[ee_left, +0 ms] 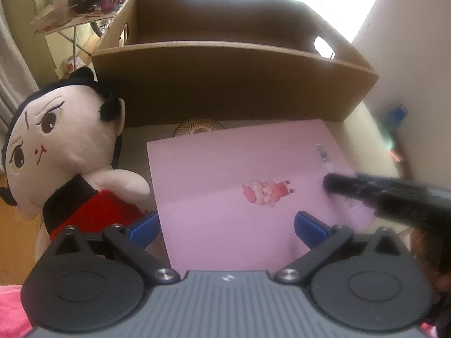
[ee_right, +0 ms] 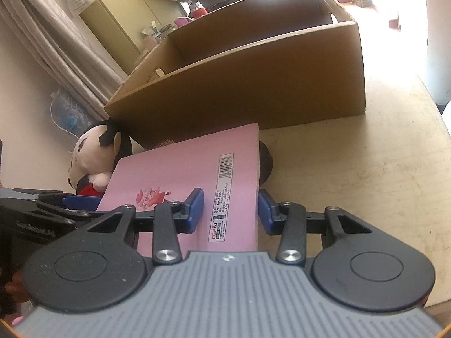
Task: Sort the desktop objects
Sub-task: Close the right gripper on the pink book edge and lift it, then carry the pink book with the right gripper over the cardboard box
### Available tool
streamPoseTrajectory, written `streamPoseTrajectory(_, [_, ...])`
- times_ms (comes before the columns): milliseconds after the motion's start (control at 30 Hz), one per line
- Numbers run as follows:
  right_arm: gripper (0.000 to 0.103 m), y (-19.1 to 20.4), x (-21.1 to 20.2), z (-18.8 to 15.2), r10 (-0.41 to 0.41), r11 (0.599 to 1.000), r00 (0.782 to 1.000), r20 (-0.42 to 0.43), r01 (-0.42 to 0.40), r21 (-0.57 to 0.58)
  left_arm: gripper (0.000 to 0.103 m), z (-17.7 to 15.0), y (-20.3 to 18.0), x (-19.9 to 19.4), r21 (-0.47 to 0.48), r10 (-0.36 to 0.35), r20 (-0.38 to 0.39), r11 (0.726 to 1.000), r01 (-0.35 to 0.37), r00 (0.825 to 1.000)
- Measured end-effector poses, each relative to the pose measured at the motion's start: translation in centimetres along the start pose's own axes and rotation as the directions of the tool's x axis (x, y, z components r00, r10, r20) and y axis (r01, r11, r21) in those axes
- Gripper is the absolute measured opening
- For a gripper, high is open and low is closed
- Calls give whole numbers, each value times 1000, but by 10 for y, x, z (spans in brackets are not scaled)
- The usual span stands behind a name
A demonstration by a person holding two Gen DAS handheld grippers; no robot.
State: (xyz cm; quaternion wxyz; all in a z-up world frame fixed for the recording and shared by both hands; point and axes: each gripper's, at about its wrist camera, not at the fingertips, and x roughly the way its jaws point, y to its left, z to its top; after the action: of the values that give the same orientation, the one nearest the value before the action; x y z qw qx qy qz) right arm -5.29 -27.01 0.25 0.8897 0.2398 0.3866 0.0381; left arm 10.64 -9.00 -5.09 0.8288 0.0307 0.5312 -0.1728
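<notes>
A pink notebook (ee_left: 239, 174) with a small cartoon print and a barcode lies tilted on the beige table, in front of the cardboard box (ee_left: 225, 84). My right gripper (ee_right: 229, 212) is shut on the notebook (ee_right: 191, 174) at its barcode edge. One blue pad presses its top face and the other sits at the edge. A black finger (ee_left: 338, 183) of that gripper shows in the left wrist view. My left gripper (ee_left: 227, 229) is open with its pads wide apart at the notebook's near side. A plush doll (ee_left: 64, 146) in black and red sits left of the notebook.
The open cardboard box (ee_right: 253, 93) has handle holes and stands right behind the notebook. A round patterned thing (ee_left: 197, 128) peeks out between box and notebook. Bare table (ee_right: 366, 183) stretches to the right. A cluttered side table (ee_left: 70, 11) stands far left.
</notes>
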Motion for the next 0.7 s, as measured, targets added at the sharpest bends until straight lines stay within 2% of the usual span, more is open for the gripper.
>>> streamPoseTrajectory(333, [41,14,-3,2,-21,999,1000,5,22,-30,102,-2,-7,-6,13,41,56,999,-42,998])
streamPoseTrajectory(700, [41,33,-34,13,-28,996,998,50,32,-81,102,6,-16,-34,21,48,143,998,-51,989])
